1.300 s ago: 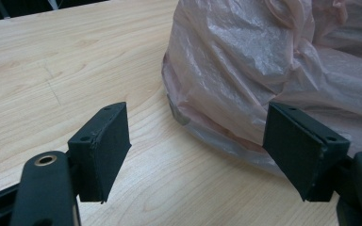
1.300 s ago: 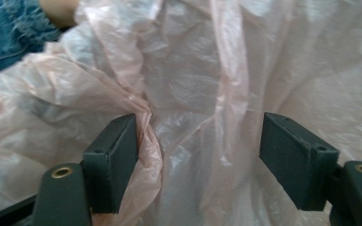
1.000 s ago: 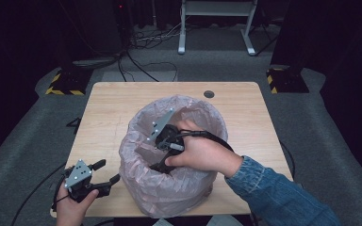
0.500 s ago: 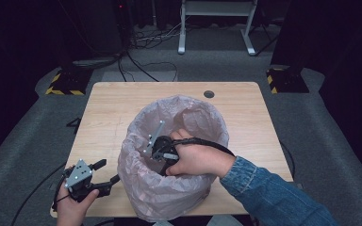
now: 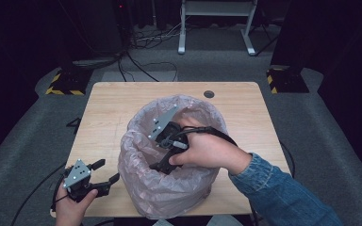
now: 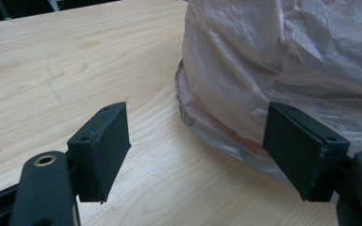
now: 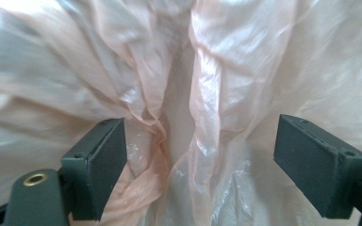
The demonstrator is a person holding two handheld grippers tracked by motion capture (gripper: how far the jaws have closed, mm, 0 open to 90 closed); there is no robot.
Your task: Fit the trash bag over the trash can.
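A bin lined with a thin pink plastic bag [image 5: 169, 193] stands at the middle of the wooden table [image 5: 113, 103]. My right gripper [image 5: 159, 165] reaches down into the bag's mouth, its grey plate above the rim. In the right gripper view its jaws [image 7: 200, 160] stand wide open, with crumpled folds of the bag [image 7: 184, 70] behind and between them and nothing pinched. My left gripper [image 5: 107, 171] rests near the table's front left corner, open and pointing at the bin. In the left gripper view it [image 6: 198, 146] has bare table between its jaws, with the bag [image 6: 287, 56] just beyond its right jaw.
A round cable hole [image 5: 209, 93] sits near the table's far edge. On the floor behind lie loose cables [image 5: 141, 66], two yellow-and-black striped bases [image 5: 66, 84] [image 5: 287, 81] and a white stand's legs [image 5: 217, 28]. The table's left half [image 6: 75, 56] is bare wood.
My right gripper dipped deeper into the bag half a second ago and has since risen back toward the rim. The left gripper has stayed where it was, still open.
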